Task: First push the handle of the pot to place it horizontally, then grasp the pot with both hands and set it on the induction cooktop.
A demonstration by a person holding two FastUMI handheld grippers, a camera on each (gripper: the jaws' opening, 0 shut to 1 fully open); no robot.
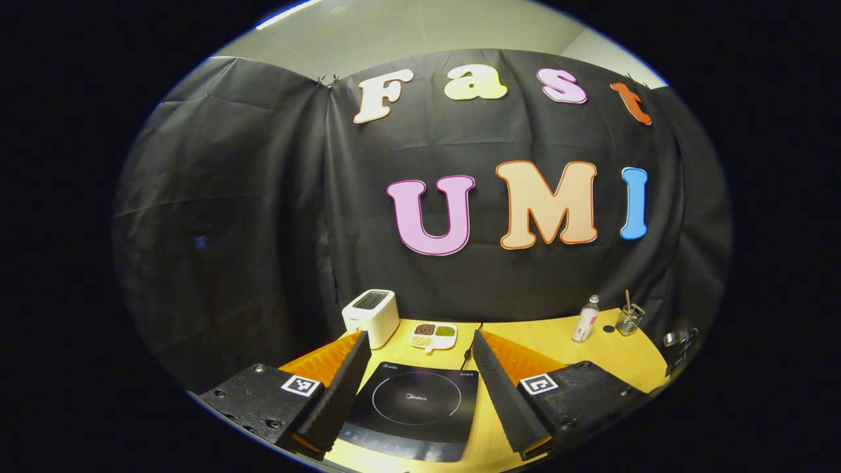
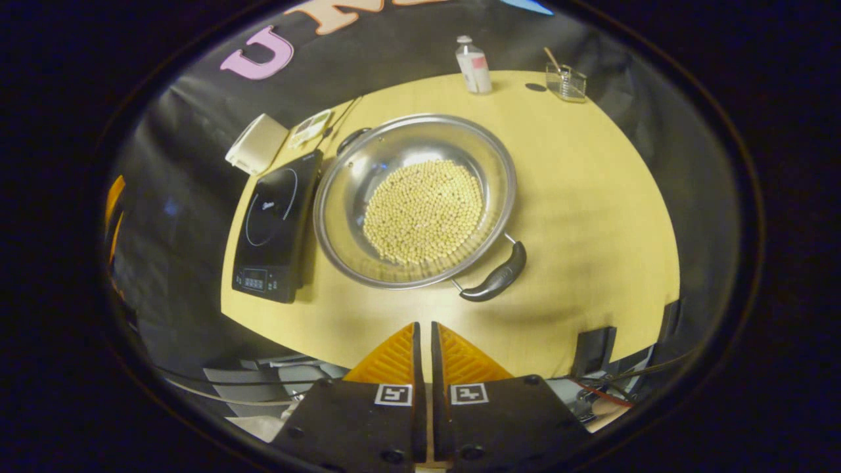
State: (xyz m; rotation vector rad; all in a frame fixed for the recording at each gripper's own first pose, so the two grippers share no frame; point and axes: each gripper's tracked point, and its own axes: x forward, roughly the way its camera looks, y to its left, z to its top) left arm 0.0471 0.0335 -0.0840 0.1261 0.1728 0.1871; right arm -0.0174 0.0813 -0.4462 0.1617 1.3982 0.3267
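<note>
In the right gripper view, the wide, shallow stainless-steel pot point(image 2: 414, 200), its bottom covered with pale yellow beans point(image 2: 424, 211), sits on the light wooden counter point(image 2: 591, 197) just beside the flat black induction cooktop point(image 2: 276, 226), to that cooktop's right. One curved black handle point(image 2: 496, 279) sticks out from the pot's near rim, angled toward the lower right; the opposite handle point(image 2: 351, 139) shows at the far rim. The right claw point(image 2: 424, 341) hangs above the counter's near edge with its two fingers nearly together, only a thin slit between them and nothing held; the pot lies ahead of it, apart, with the near handle slightly to the right of the fingertips. In the left gripper view, the left claw point(image 1: 417, 348) is spread wide and empty, low over the counter point(image 1: 558, 338), with the cooktop point(image 1: 414, 410) lying between and below its fingers. Beyond stand a white toaster point(image 1: 371, 316), a small white divided dish of grains point(image 1: 433, 335), a clear plastic bottle point(image 1: 586, 318) and a glass holder with sticks point(image 1: 629, 318).
</note>
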